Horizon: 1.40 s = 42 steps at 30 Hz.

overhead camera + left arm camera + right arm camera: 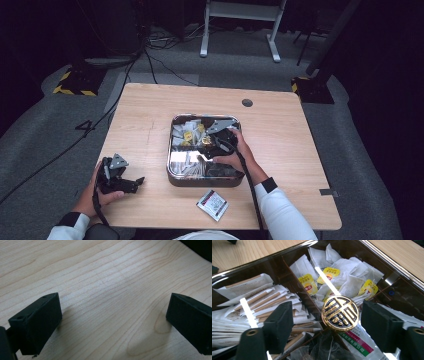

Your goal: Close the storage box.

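Over the box [172, 176] at table centre, our right gripper [329, 322] stands spread astride the gold knob [340, 313] of the clear lid, unpinched. Next we judge: close on it. Our left gripper [112, 322] rests spread, near left.

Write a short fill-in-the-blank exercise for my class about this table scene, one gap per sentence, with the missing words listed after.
1. The right gripper hovers over a compartmented ____ holding tea bags and paper-wrapped sticks.
2. Between its open fingers sits a round ____-coloured emblem.
3. The left gripper rests open on the bare ____ table.
4. A single sachet lies on the table ____ the tray.

Missing words: tray; gold; wooden; outside
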Tool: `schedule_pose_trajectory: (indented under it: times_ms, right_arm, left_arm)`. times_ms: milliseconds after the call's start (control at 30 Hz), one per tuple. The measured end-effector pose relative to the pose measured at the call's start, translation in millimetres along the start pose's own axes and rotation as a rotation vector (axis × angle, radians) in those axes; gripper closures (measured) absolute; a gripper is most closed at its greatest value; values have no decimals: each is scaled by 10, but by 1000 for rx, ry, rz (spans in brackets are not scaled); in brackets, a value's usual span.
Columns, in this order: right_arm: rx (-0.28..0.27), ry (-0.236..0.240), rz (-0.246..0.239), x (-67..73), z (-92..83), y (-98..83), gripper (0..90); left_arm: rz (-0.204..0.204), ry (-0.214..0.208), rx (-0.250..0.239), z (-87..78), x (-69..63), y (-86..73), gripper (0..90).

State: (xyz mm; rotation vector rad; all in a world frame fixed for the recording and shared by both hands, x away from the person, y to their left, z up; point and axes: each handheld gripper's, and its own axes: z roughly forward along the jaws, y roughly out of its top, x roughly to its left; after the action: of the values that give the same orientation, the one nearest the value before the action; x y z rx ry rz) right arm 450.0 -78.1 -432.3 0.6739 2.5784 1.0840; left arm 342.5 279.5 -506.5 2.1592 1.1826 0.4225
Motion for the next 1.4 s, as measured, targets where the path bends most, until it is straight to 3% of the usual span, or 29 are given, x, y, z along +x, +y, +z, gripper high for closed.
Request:
schedule_pose_trajectory:
  times_ms: [300, 667, 1000, 1400]
  right_arm:
    - [-32, 17, 4, -57, -129, -13, 200]
    - [-13, 12, -16, -146, -352, -111, 214]
    - [2, -29, -64, -173, -529, -243, 217]
    - [9, -81, -73, -224, -761, -446, 226]
  left_arm:
    - [-1, 1, 0, 0, -1, -1, 4]
    - [-1, 0, 1, -3, -1, -1, 4]
    - [-1, 1, 1, -3, -1, -1, 4]
    - [-1, 1, 1, -3, -1, -1, 4]
